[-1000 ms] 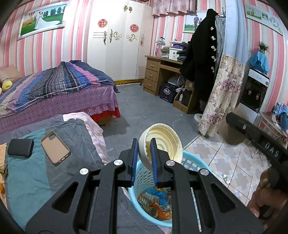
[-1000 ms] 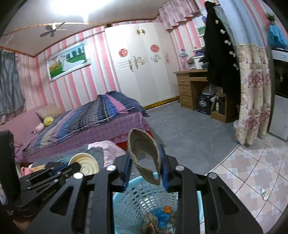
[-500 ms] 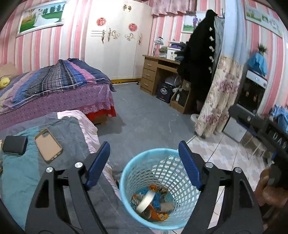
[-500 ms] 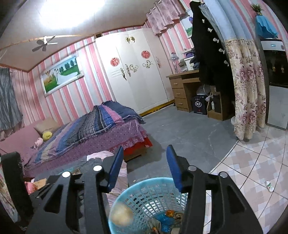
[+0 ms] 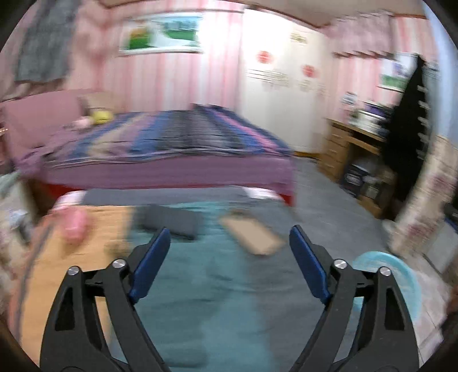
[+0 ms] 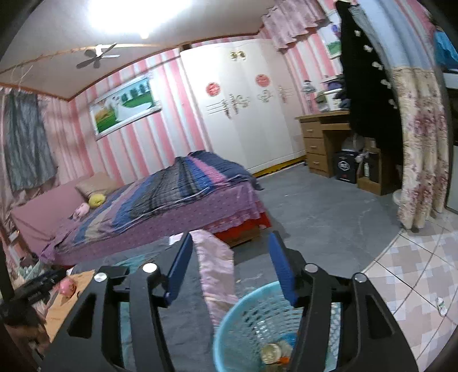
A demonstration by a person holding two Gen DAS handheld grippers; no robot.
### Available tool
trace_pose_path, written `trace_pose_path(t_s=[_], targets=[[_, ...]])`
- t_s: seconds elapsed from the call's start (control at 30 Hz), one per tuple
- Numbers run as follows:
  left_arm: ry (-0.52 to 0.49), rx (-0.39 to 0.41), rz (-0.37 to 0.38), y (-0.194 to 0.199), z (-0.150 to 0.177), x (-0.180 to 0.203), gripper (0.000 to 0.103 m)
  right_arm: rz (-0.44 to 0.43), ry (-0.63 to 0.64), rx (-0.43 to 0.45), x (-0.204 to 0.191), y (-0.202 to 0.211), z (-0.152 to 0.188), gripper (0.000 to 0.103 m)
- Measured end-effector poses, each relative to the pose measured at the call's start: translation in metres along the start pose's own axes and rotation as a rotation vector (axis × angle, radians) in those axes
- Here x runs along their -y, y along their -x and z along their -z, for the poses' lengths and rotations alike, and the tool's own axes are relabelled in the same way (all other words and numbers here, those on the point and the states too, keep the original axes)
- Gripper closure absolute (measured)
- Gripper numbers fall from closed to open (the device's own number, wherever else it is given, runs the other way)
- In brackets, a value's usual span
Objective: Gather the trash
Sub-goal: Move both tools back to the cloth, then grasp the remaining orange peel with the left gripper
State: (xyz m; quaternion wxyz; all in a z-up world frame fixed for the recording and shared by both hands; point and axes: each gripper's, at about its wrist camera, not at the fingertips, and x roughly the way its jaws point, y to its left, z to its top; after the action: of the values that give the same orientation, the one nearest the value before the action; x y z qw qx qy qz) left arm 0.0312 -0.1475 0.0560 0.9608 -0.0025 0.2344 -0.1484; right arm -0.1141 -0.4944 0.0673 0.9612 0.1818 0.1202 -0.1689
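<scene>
Tongs left [image 5: 229,243] and right [image 6: 227,257] both just widening, empty, above blue basket [image 6: 246,309]; no legible writing.

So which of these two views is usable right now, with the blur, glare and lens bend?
Left wrist view: heavy sideways motion smear across the bed and the phone; only the left tongs stay sharp. Right wrist view: crisp, basket and wardrobe readable, but the ceiling light blows out to white. Both views: fisheye bending and dark corners.
</scene>
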Motion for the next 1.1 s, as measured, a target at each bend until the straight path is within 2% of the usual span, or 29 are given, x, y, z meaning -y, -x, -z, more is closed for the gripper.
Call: trace_pose_path(t_s=[0.03,0.13,0.3,0.5,0.67,0.77,0.9,1.07,1.1], targets=[[0.028,0.007,-0.065,-0.001,0.004,-0.026,0.017,0.001,0.014,-0.004,-0.01,-0.002,0.002,0.04],[0.071,-0.02,-0.135,-0.012,0.016,-0.074,0.017,0.006,0.049,-0.015,-0.036,-0.006,0.008,0.031],[0.099,-0.085,-0.179,-0.033,0.03,-0.116,0.017,-0.017,0.11,-0.043,-0.086,-0.018,0.021,0.025],[0.104,-0.125,-0.221,-0.047,0.042,-0.139,0.017,-0.066,0.204,-0.098,-0.135,-0.037,0.044,0.022],[0.145,-0.2,-0.245,-0.064,0.059,-0.164,0.017,-0.147,0.167,-0.18,-0.159,-0.056,0.062,0.021],[0.151,-0.249,-0.242,-0.078,0.071,-0.174,0.017,-0.177,0.17,-0.223,-0.175,-0.07,0.075,0.021],[0.101,-0.291,-0.246,-0.093,0.082,-0.174,0.017,-0.207,0.198,-0.275,-0.204,-0.083,0.093,0.021],[0.123,-0.337,-0.215,-0.114,0.09,-0.178,0.018,-0.262,0.252,-0.327,-0.244,-0.098,0.114,0.021],[0.123,-0.344,-0.217,-0.117,0.091,-0.178,0.021,-0.273,0.261,-0.336,-0.252,-0.102,0.118,0.021]])
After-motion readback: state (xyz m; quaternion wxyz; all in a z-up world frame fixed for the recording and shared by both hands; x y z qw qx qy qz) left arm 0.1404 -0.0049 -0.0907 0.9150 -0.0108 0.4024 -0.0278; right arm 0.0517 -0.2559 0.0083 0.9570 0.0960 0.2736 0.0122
